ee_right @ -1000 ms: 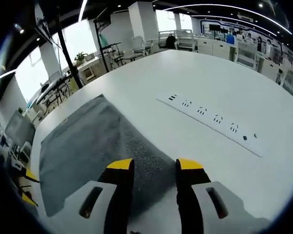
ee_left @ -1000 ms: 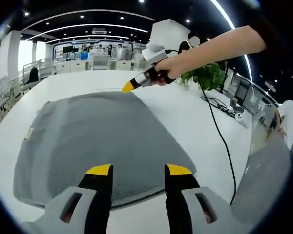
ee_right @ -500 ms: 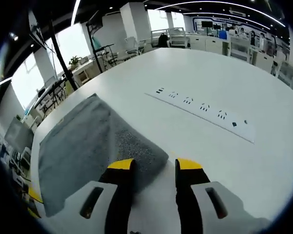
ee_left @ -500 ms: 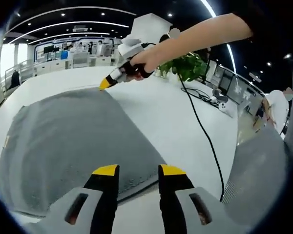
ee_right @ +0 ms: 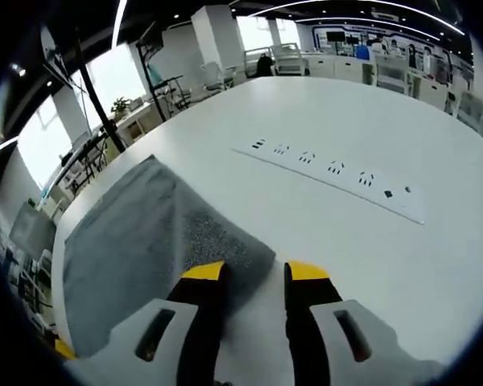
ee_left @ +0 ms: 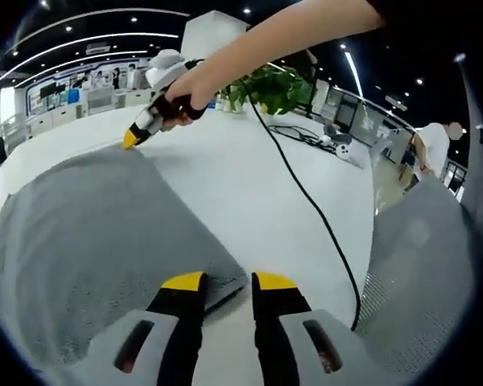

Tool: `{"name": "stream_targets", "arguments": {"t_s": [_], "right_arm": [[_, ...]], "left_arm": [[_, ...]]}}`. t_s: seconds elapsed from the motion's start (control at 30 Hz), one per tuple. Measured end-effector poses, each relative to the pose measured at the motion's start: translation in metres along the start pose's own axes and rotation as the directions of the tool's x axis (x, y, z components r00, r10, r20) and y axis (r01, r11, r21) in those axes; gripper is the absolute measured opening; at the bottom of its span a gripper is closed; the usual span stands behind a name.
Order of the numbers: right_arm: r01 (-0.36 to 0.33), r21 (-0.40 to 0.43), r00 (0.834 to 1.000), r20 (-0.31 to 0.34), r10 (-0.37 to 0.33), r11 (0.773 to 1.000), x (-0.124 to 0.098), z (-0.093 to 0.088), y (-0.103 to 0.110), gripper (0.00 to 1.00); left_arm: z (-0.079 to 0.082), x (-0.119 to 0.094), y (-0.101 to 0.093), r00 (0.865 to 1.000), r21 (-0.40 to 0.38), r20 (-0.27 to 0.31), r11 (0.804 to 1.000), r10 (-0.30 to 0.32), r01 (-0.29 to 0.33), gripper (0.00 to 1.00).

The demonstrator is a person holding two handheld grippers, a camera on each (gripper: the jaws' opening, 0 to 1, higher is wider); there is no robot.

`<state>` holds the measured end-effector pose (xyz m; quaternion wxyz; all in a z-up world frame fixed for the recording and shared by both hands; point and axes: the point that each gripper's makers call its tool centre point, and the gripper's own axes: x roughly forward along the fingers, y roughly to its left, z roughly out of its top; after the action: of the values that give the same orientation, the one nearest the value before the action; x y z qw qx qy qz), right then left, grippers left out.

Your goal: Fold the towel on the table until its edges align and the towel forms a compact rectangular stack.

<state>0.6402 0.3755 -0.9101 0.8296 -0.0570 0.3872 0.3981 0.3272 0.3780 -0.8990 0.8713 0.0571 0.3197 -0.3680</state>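
Fingers of the left gripper (ee_left: pixel 229 281) parted by a narrow gap, yellow tips poised at the near corner of the grey towel (ee_left: pixel 88 241), nothing pinched between them yet (cloth edge just ahead of the tips, possibly grazing them; hard to tell). Fingers of the right gripper (ee_right: pixel 254 272) likewise parted, framing the opposite corner of the towel (ee_right: pixel 129 241) without gripping it. Seen from the left gripper view, right gripper (ee_left: pixel 133 137) held by a hand (ee_left: pixel 181 90) at the far corner, tips low to the cloth.

Towel spread flat and open on the white desk (ee_left: pixel 249 177), one thickness apparently, no fold made. Power strip (ee_right: pixel 338 173) lying on the desk well apart from the cloth; a black cable (ee_left: pixel 306 201) trailing across the surface beside it.

Likely soft, limp and light, with a nubbly terry surface: good grip for the tips, no stiffness to hold shape. Best taken right at the two corners of one edge, pinching the single layer close to the hem. Probably prone to sagging in the middle when lifted, so worth keeping the edge taut between both grippers and laying it over evenly.
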Motion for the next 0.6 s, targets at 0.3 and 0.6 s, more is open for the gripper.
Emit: {"name": "stream_targets", "arguments": {"t_s": [0.3,0.6], "right_arm": [[0.007,-0.024,1.000,0.012,-0.007,1.000,0.005,-0.001,-0.005,0.21],[0.025,-0.163,0.999,0.031,-0.021,0.986,0.008,-0.004,-0.005,0.16]], "left_arm": [[-0.007,0.006,-0.009,0.999,0.076,-0.034,0.997,-0.018,0.020,0.20],[-0.013,0.012,-0.011,0.997,0.179,-0.073,0.984,-0.015,0.028,0.19]]}}
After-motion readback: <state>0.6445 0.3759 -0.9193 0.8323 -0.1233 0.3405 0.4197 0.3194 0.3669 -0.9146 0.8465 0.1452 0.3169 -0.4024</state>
